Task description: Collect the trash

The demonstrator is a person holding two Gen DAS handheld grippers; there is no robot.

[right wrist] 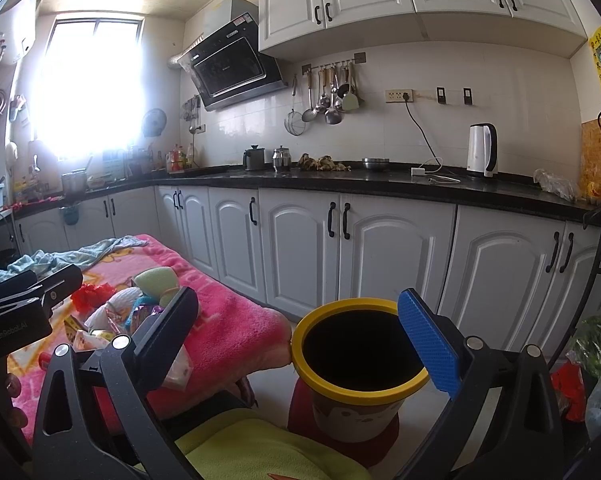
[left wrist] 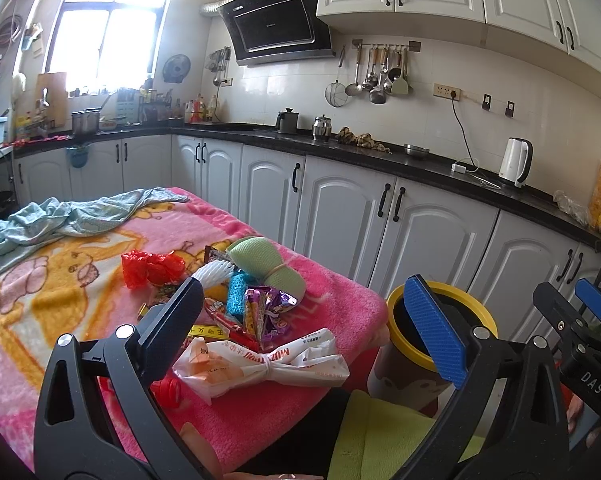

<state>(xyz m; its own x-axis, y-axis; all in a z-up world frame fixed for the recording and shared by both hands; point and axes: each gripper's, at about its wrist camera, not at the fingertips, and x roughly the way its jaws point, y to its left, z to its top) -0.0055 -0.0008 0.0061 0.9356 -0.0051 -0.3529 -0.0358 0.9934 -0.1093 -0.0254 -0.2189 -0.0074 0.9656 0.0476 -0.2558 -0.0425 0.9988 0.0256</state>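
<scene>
A table under a pink cartoon blanket (left wrist: 308,280) carries a crumpled blue cloth (left wrist: 60,216) at its far end. Near the front corner lies a heap: red bag (left wrist: 148,266), green sponge (left wrist: 264,260), white foam net (left wrist: 216,272), blue scrubber (left wrist: 236,294), purple wrappers (left wrist: 268,308) and a tied white bag (left wrist: 260,364). On the floor beside the table stands a yellow-rimmed bin (right wrist: 320,380)

You've got a fuzzy fleece blanket (left wrist: 332,300) carrying crinkly foil wrappers (left wrist: 266,312) and a glossy plastic bag (left wrist: 260,364); the bin's yellow rim (right wrist: 360,390) looks smooth matt plastic, the countertop (right wrist: 380,186) polished.
</scene>
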